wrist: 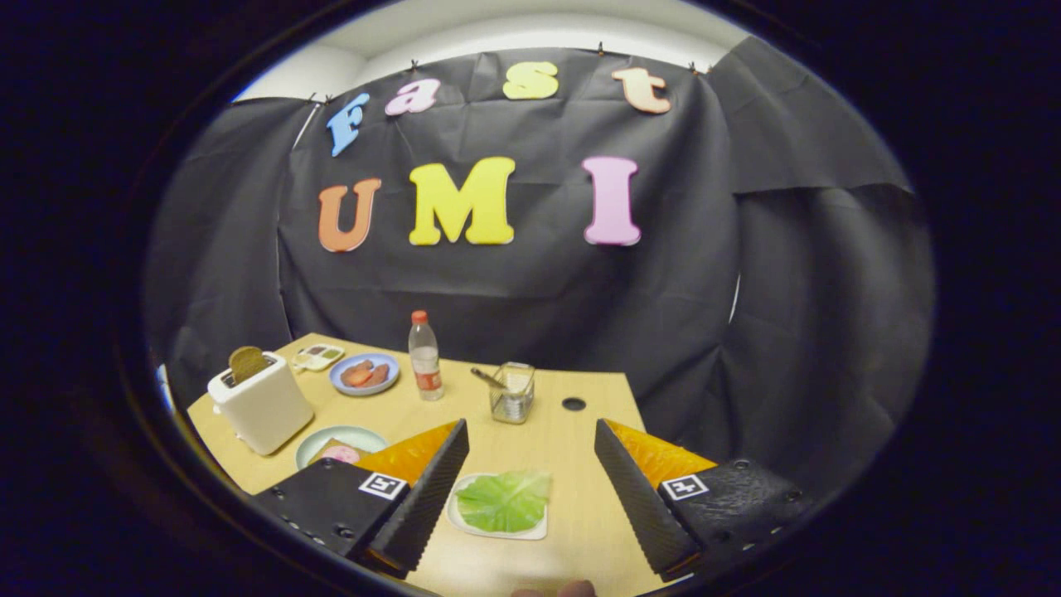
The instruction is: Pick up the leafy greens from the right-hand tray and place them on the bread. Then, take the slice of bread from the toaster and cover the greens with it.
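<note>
The bench (530, 448) holds everything. The toaster (259, 402) has a bread slice (246, 362) poking out. Near the toaster sit a plate with bread (340, 444) and a blue plate with meat (365, 374). The claw (530, 452) is spread wide, pinching nothing. Between its fingers lies a white tray (500, 507) with leafy greens (504, 500).

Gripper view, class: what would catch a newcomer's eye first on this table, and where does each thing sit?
The bright green leafy greens on their white tray stand out, lying on the table between the fingers of the open gripper. Beyond the fingers to the left stands a white toaster with a slice of bread poking out of its slot. Farther back, a water bottle stands near the middle of the wooden table.
</note>
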Demonstrator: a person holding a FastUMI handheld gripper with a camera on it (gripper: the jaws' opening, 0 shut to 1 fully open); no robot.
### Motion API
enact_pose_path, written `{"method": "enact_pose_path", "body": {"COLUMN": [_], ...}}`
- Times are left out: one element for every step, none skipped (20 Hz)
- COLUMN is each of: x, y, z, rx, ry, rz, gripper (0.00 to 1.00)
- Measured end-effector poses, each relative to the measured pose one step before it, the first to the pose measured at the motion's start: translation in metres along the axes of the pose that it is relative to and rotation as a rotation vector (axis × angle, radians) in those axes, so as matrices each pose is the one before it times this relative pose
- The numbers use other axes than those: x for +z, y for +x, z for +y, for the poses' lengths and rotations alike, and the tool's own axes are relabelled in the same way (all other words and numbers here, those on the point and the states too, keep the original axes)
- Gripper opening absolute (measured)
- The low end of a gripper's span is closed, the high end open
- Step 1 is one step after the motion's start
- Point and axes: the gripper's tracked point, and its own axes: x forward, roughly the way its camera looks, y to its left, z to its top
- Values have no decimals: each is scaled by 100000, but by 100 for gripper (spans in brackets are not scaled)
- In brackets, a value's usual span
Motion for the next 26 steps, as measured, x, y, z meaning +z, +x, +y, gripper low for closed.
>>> {"method": "enact_pose_path", "body": {"x": [-1803,-1564,-1312,-1168,-1200,-654,-521,-210,-365,-378,-320,-131,-381,65,126,191,178,-1,-195,-27,-393,597,132,204,498,291], "y": [1436,1468,1762,1746,1821,1587,1713,1592,1446,1228,1042,946,659,591,557,400,436,456,414,151,309,-839,419,-137,-1,-594], "z": [-23,-265,-304,-415,-463,-498,-425,-386,-415,-184,-45,-30,-315,46,212,226,167,-4,13,133,170,-243,101,-148,-115,365], "rx": [1743,1138,747,356,414,300,-99,-70,-534,466,526,588,-467,681,368,1026,936,-410,210,608,-89,-1733,116,-1309,-653,904], "ry": [1754,1523,1390,1315,1815,2245,2024,1673,561,493,1414,1687,1250,1436,1222,1032,955,645,328,527,-116,-766,-844,-1653,25,351], "rz": [5321,5095,4636,4794,4612,3826,3374,2004,2130,2408,2123,1847,1775,471,652,86,76,1046,1134,1052,56,-870,-163,-643,-1996,-768], "gripper": [96,96,96,96,96,96,96,96,96,96,96,95,94,94,87,80,71,65,58,51,44,34,23,23,13,2]}}
